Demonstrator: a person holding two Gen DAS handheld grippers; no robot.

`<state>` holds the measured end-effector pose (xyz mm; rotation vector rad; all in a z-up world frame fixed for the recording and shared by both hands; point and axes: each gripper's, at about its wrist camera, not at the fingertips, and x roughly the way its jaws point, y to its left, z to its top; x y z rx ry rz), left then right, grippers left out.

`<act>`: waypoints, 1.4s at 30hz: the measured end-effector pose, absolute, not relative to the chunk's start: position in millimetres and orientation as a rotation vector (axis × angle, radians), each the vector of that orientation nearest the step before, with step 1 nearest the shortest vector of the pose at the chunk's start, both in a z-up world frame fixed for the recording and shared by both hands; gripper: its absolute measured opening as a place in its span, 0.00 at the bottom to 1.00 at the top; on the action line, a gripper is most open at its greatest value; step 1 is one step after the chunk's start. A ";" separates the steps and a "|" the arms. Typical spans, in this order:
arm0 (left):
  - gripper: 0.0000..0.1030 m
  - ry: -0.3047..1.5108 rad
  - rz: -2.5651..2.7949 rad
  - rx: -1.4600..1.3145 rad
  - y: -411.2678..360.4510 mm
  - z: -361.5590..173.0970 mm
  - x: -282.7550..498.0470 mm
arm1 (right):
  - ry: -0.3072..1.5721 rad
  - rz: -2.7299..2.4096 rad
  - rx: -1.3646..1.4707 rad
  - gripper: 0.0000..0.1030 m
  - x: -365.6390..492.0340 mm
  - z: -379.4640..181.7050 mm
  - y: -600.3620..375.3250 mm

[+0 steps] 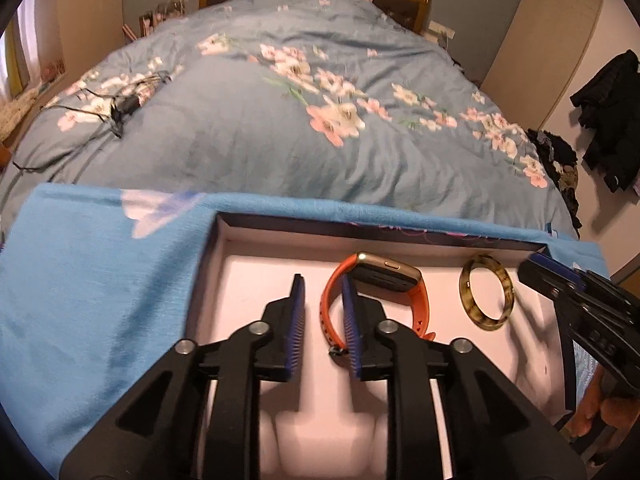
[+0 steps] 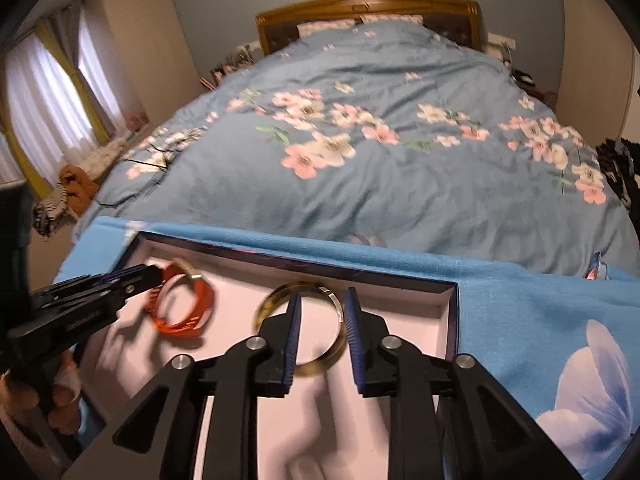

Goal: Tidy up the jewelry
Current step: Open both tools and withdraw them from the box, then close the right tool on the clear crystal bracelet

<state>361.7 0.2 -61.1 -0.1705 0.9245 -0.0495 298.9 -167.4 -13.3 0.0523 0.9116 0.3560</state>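
An orange-strapped watch with a gold case (image 1: 384,276) lies in a shallow dark-rimmed tray (image 1: 360,228) lined pale pink. My left gripper (image 1: 322,282) hovers over the tray, open, with an empty gap; the watch strap sits just right of its right finger. A tortoiseshell bangle (image 1: 464,288) lies further right. In the right wrist view my right gripper (image 2: 324,295) is open over the bangle (image 2: 308,285): the left finger crosses the ring, its right rim lies loose between the jaws. The watch (image 2: 188,316) and left gripper (image 2: 154,276) show at left.
The tray (image 2: 320,264) rests on a bright blue cloth (image 1: 100,280) at the foot of a bed with a floral blue duvet (image 1: 280,140). Black cables (image 1: 120,108) lie on the duvet. Dark clothes (image 1: 608,128) hang at right. A hand (image 2: 60,396) holds the left gripper.
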 end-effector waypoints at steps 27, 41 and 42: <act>0.53 0.583 -0.350 0.020 -2.9 -30.4 108.3 | 0.862 0.704 -0.086 0.35 73.9 -11.2 -158.1; 0.53 0.636 -0.365 0.056 -8.0 -54.4 93.3 | 0.888 0.674 -0.145 0.32 77.1 -31.9 -137.8; 0.52 0.638 -0.364 0.056 -7.8 -55.7 92.9 | 0.890 0.676 -0.144 0.31 78.3 -32.3 -136.8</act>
